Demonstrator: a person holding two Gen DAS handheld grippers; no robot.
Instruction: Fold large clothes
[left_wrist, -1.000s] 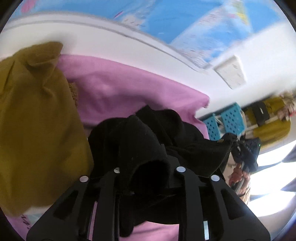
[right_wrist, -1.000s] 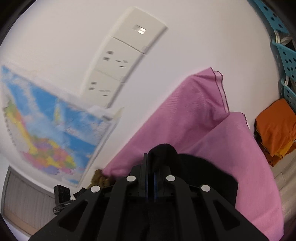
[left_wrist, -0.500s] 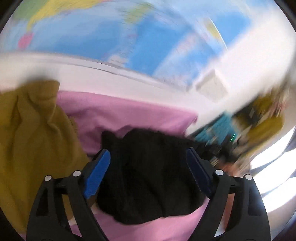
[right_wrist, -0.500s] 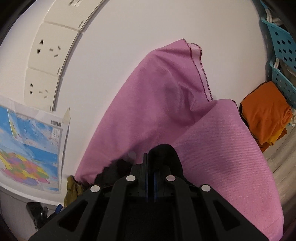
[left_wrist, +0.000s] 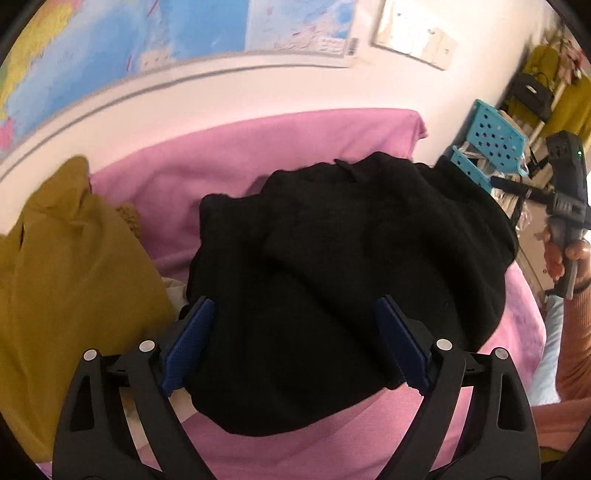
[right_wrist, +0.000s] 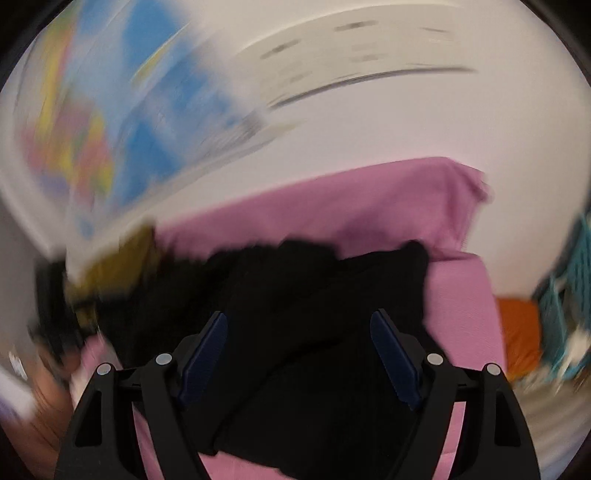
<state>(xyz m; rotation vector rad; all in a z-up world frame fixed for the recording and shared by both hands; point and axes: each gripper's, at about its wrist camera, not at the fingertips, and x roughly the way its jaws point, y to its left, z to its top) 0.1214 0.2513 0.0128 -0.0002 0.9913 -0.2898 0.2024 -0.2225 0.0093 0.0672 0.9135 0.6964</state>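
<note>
Releasing marks this step: the left gripper (left_wrist: 293, 341) and right gripper (right_wrist: 297, 352) have just been opening, and both sets of fingers now stand wide above the bunched black knit garment (left_wrist: 351, 266), pressing nothing. It lies on the pink cloth-covered surface (left_wrist: 258, 147), towards the far edge by the wall, beside a mustard-yellow garment (left_wrist: 66, 258). Judging by the lumpy heap, folding looks unfinished; next comes choosing an edge to regrip.
</note>
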